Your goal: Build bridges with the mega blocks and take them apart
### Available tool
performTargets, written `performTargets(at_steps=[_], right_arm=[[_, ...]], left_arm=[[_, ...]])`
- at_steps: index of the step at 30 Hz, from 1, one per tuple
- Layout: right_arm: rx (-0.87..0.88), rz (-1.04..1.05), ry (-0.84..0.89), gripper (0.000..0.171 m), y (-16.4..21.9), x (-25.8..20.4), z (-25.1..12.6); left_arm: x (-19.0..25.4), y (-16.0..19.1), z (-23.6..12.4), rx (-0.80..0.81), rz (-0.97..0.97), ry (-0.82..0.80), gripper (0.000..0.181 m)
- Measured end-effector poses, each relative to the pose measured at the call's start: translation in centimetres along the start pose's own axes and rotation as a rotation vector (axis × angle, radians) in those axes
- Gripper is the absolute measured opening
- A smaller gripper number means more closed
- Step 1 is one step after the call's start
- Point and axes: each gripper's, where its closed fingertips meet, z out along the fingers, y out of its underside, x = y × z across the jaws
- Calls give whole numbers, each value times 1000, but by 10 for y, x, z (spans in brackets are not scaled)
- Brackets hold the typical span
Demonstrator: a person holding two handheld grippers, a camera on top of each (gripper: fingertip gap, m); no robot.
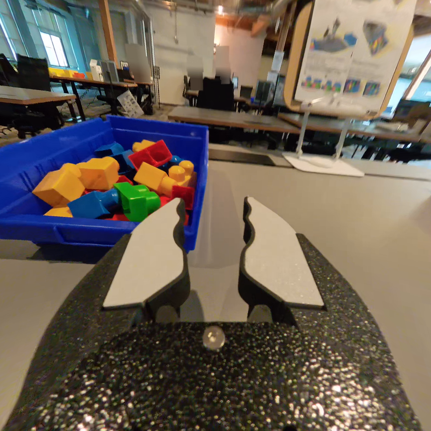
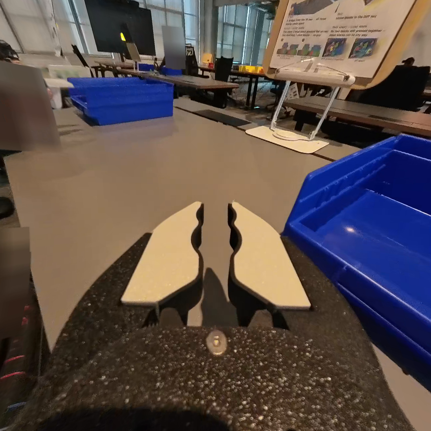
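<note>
In the left wrist view a blue bin (image 1: 70,231) on the grey table (image 1: 326,221) holds several loose mega blocks: yellow (image 1: 60,186), red (image 1: 151,155), blue (image 1: 91,205) and a green one (image 1: 137,201). My left gripper (image 1: 213,200) is open and empty, just right of the bin's near right corner. In the right wrist view my right gripper (image 2: 215,204) is open with a narrow gap and empty, above the bare table (image 2: 140,175). An empty blue bin (image 2: 373,233) sits just to its right.
A white stand with an instruction board (image 1: 349,58) stands at the table's far edge and also shows in the right wrist view (image 2: 326,35). Stacked blue bins (image 2: 121,100) sit at the far left. A dark slot (image 2: 221,117) runs along the table's far edge. The grippers' ends are close to 60 cm from one another.
</note>
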Motion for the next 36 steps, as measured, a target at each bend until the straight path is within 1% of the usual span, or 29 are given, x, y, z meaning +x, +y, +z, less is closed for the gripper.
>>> performTargets(at_steps=[3,7,10,13,16,18,20,21,23,25,27,29,31,33,36], right_arm=[[-19,26,-6,19,2,2,2],[-36,50,-14,19,4,3,4],[-42,45,-14,19,5,3,5],[-47,32,-16,18,6,1,6],[-55,23,-17,18,6,0,6],[-56,17,-17,18,7,0,6],[-58,13,-16,18,7,0,7],[-59,12,-15,18,7,-1,7],[-58,7,-13,18,7,-1,6],[-57,2,-10,18,7,-1,6],[-57,-4,-8,18,7,-1,6],[-61,-7,-6,18,7,-1,7],[-52,7,-17,18,6,-3,8],[-15,45,-66,18,0,-10,12],[2,82,-153,19,-6,-25,29]], left_arm=[[-17,-8,-4,48,-10,-29,45],[-47,-8,0,-13,52,-131,44],[-71,-3,10,-160,118,-240,45],[-78,2,32,-286,88,-214,45],[-87,26,51,-483,18,-210,47],[-89,39,60,-548,-7,-204,46],[-87,41,65,-546,-22,-185,36],[-86,41,65,-550,-12,-174,26],[-85,39,64,-547,17,-180,20],[-83,37,61,-536,36,-180,19],[-79,24,55,-458,51,-186,18],[-61,1,46,-348,78,-144,18],[-20,-26,40,-238,114,-20,18],[42,-41,37,-200,147,181,18],[139,-40,40,-218,137,484,18]])
